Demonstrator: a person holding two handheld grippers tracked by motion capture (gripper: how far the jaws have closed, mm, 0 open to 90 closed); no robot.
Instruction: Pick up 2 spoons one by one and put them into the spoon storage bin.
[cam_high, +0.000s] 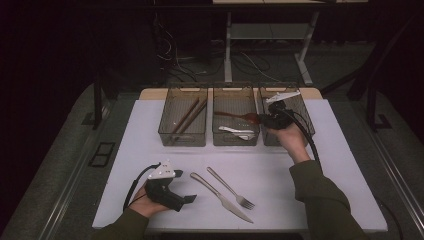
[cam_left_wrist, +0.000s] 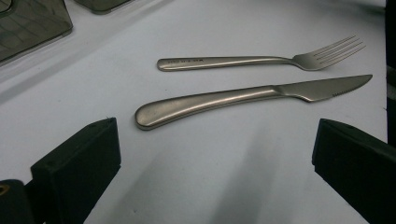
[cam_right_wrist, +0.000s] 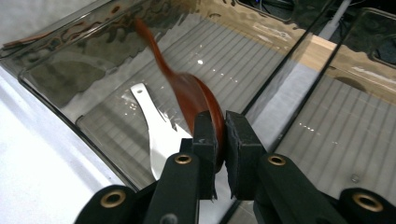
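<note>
From the high view, the right gripper (cam_high: 269, 119) hangs over the middle bin (cam_high: 236, 116), at the edge it shares with the right bin (cam_high: 300, 112). It holds a brown spoon (cam_high: 235, 116). The spoon lies across the bin, its bowl end at the fingers and its handle pointing left. A white spoon (cam_high: 237, 131) lies in the same bin, just below it. Brown chopsticks (cam_high: 188, 116) lie in the left bin (cam_high: 184, 117). The left gripper (cam_high: 176, 192) rests low on the white surface (cam_high: 150, 145), near a knife (cam_high: 220, 197) and a fork (cam_high: 231, 187).

In the left gripper view, the fingers (cam_left_wrist: 77, 168) stand wide apart with nothing between them. The knife (cam_left_wrist: 252, 97) and fork (cam_left_wrist: 261, 59) lie side by side ahead, tips pointing right.

In the right gripper view, the fingers (cam_right_wrist: 203, 140) are clenched on the bowl end of the brown spoon (cam_right_wrist: 187, 93). The spoon stands on edge between them. Its handle runs away from the fingers, up and to the left, over the bin floor. The white spoon (cam_right_wrist: 156, 128) lies flat just left of it.
</note>
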